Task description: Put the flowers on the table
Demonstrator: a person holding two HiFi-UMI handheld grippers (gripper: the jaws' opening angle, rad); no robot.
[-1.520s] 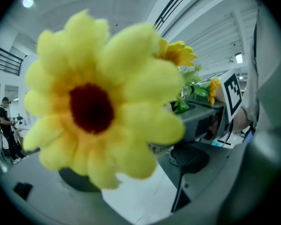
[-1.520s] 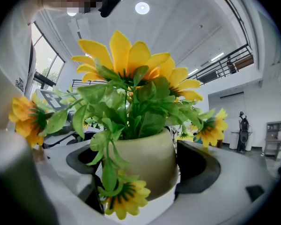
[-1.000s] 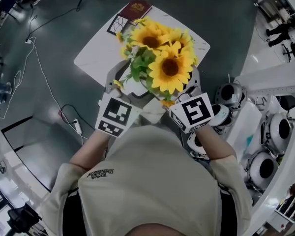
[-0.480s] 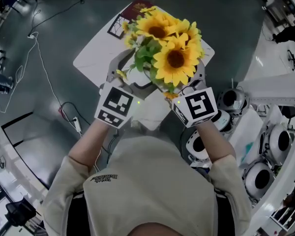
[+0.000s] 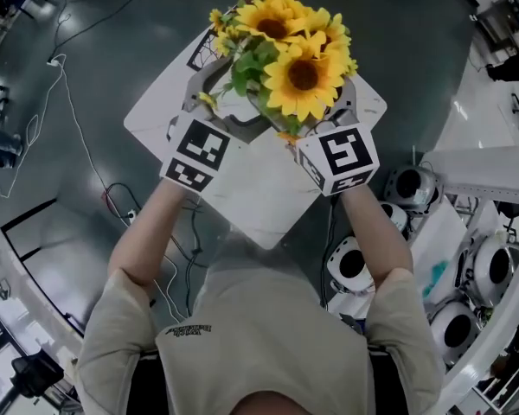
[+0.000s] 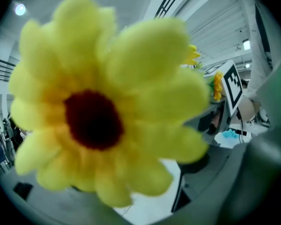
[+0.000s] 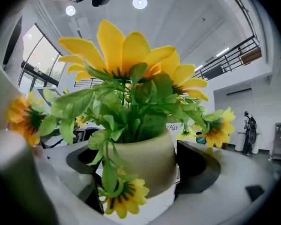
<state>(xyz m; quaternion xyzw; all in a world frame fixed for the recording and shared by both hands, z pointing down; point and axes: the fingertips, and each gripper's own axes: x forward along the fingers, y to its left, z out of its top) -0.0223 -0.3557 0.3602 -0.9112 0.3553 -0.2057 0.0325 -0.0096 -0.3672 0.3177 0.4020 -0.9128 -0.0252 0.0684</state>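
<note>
The right gripper (image 7: 140, 167) clamps the pot (image 7: 152, 146) of flowers (image 5: 285, 50) above the bench (image 5: 251, 188), a bloom (image 6: 103, 111) hides the left gripper (image 5: 214, 102) grip, and I judge lowering comes next.

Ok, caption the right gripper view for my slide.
Right claw closed around a pale pot of sunflowers, blooms towering overhead.

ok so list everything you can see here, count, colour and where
sunflowers: one bunch, yellow, green leaves, in the pot
pot: one, cream, between the right claw's jaws
table: one, white, under the flowers
patterned card: one, black and white, table's far edge
cable: one, white, far left
round machines: several, white, at right
left claw: one, grey, left of the pot, jaws screened by a bloom
right claw: one, grey, shut on the pot
forearms: two, bare, reaching forward
</note>
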